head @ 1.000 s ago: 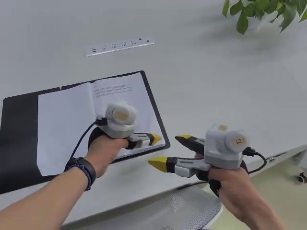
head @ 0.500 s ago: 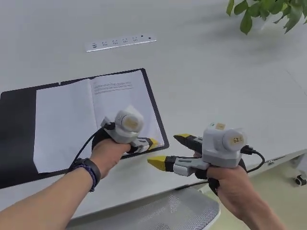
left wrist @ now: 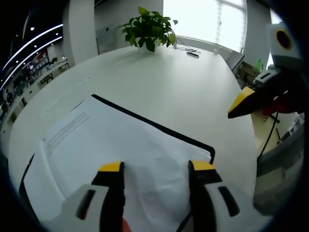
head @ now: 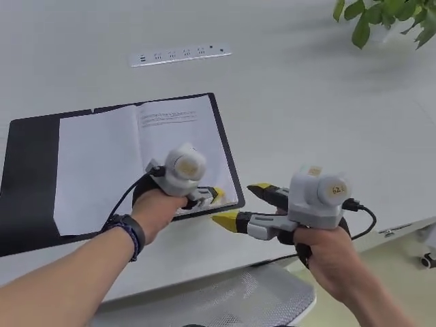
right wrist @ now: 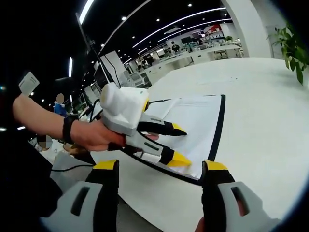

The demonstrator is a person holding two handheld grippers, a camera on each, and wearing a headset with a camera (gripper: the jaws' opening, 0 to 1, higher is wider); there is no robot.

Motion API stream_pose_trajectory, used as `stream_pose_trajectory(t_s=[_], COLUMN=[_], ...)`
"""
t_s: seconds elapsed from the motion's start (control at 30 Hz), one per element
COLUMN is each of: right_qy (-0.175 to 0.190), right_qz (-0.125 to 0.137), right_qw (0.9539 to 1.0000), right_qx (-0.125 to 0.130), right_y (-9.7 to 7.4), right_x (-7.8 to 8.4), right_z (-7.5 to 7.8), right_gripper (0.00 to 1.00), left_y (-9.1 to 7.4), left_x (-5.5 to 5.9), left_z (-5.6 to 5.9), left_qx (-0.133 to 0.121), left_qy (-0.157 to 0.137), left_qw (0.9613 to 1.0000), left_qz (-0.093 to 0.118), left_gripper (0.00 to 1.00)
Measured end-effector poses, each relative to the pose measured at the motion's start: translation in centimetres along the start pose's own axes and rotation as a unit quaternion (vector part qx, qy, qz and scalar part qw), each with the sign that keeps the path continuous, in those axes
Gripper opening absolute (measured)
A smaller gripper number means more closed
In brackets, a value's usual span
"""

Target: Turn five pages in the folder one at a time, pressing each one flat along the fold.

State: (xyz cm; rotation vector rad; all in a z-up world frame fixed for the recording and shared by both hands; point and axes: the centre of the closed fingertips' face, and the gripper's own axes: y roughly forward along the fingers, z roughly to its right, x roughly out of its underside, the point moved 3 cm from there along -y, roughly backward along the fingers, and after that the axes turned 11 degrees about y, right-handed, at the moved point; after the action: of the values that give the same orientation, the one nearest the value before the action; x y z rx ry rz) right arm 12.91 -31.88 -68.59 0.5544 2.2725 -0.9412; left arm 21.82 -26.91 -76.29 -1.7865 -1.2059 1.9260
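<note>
A black folder (head: 24,170) lies open on the white table, with a white left page (head: 95,170) and a printed right page (head: 180,133). My left gripper (head: 208,197) is open, low over the right page's near right corner; its yellow-tipped jaws straddle the page (left wrist: 111,140) with nothing between them. My right gripper (head: 238,203) is open and empty, just off the folder's near right corner above bare table. From the right gripper (right wrist: 160,165) I look across at the left gripper (right wrist: 179,144) and the folder's black edge (right wrist: 219,121).
A white power strip (head: 180,54) lies beyond the folder. A potted plant (head: 388,17) stands at the far right. The table's near edge runs just below the hands, with a mesh chair (head: 225,300) under it. People and desks stand far off behind the left hand.
The head view has shifted slightly. The right gripper has drifted a little nearer the folder's corner. The left gripper stays over the page's near right corner; both remain open.
</note>
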Motion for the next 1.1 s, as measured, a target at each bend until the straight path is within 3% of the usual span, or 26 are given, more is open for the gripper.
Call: stream_pose_trajectory(t_s=[0.2,0.33,0.5,0.6,0.7,1.1], right_qy=[0.005,0.007,0.012,0.014,0.019,0.017], right_qz=[0.012,0.014,0.012,0.01,0.012,0.007], right_qw=[0.9999,0.9999,0.9999,0.9999,0.9997,0.9998], right_qx=[0.0,0.0,0.001,0.001,0.002,-0.005], right_y=[0.1,0.0,0.1,0.0,0.1,1.8], right_x=[-0.8,-0.7,-0.2,-0.1,-0.1,-1.6], right_z=[0.2,0.2,0.3,0.4,0.6,2.5], right_gripper=[0.68,0.68,0.68,0.68,0.67,0.64], left_y=[-0.1,-0.2,0.0,0.1,0.2,0.1], left_x=[-0.1,-0.8,-0.8,-0.6,-0.2,-0.1], left_z=[-0.3,0.3,1.5,1.5,1.5,1.3], left_qx=[-0.007,0.012,0.022,0.011,-0.005,-0.008], left_qy=[-0.013,-0.07,-0.049,-0.033,0.004,0.011], left_qw=[0.9999,0.9973,0.9984,0.9994,1.0,0.9998], left_qz=[0.004,0.016,0.016,0.009,0.001,0.017], left_gripper=[0.5,0.57,0.73,0.71,0.68,0.67])
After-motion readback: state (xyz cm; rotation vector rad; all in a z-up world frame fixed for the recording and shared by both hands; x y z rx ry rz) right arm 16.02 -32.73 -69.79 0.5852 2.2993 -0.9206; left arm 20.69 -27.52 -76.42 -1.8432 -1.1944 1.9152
